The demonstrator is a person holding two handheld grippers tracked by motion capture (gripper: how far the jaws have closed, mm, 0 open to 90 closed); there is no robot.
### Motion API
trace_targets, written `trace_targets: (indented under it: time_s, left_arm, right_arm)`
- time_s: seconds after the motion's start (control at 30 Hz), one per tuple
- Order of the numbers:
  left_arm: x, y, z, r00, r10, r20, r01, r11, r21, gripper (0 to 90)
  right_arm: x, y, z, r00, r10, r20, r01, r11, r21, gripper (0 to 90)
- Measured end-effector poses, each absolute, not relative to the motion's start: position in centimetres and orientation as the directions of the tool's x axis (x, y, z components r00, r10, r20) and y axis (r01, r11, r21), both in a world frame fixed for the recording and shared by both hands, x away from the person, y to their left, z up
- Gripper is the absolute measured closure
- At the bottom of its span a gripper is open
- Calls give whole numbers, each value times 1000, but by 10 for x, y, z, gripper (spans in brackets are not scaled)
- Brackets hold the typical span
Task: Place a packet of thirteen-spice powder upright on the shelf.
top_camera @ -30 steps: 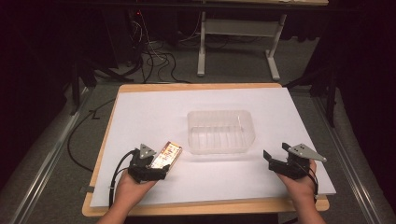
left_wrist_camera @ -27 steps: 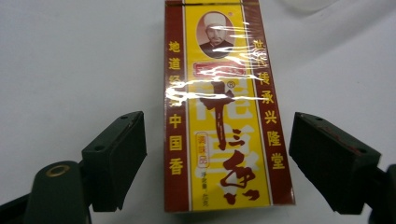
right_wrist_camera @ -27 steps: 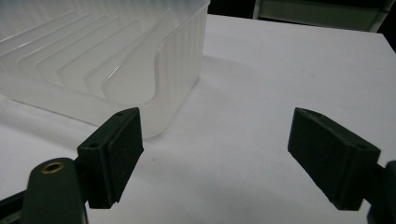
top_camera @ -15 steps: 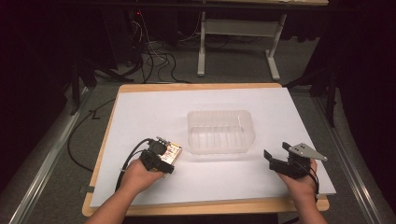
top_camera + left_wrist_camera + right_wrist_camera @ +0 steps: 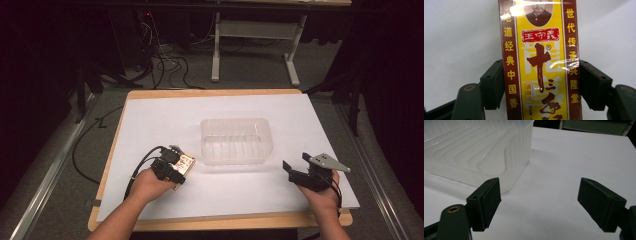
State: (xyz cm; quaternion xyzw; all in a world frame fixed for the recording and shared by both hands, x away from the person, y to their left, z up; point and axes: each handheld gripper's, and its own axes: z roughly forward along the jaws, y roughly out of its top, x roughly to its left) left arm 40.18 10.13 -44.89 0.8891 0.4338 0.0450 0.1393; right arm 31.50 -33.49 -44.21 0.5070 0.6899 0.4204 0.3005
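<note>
The left gripper (image 5: 176,165) has just been closing its jaws on the narrow red-and-yellow printed carton (image 5: 541,65), now clamped between both pads; the left gripper view alone shows its lettering. The right gripper (image 5: 300,169) rests with jaws apart, the clear ribbed plastic tray (image 5: 481,152) just beyond its left jaw on the white bench (image 5: 165,120).

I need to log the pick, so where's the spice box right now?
In the high view the spice box lies on the white sheet at front left, just left of the clear tub, with the left claw shut on its sides.
</note>
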Motion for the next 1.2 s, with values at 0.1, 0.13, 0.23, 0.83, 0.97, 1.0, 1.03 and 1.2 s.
trace_targets:
  time_s: [0.1,0.13,0.23,0.83,0.97,1.0,1.03,1.2]
  left_arm:
    - [402,101,-449,620,784,-39,758,-585,286,317]
    - [401,101,-449,618,786,-39,759,-582,291,318]
    - [400,102,-449,623,781,-36,754,-588,294,321]
    - [381,126,-450,615,784,-83,736,-532,418,324]
    - [371,133,-450,615,782,-101,719,-503,479,325]
    - [368,134,-450,616,782,-96,711,-499,494,325]
    - [366,135,-450,618,781,-95,704,-495,510,325]
    - [353,142,-451,619,774,-131,668,-432,606,325]
  right_arm:
    - [315,-335,-442,-305,952,13,448,132,884,192]
    - [315,-335,-442,-305,952,13,448,131,884,192]
    - [315,-335,-442,-306,952,13,448,132,884,194]
    - [315,-335,-443,-302,953,18,454,127,882,199]
    - [315,-335,-443,-304,953,15,453,130,882,199]
    - [316,-335,-444,-304,953,16,454,129,881,199]
    - [316,-335,-444,-303,953,17,454,129,882,199]
    - [316,-334,-444,-303,953,20,455,126,882,199]
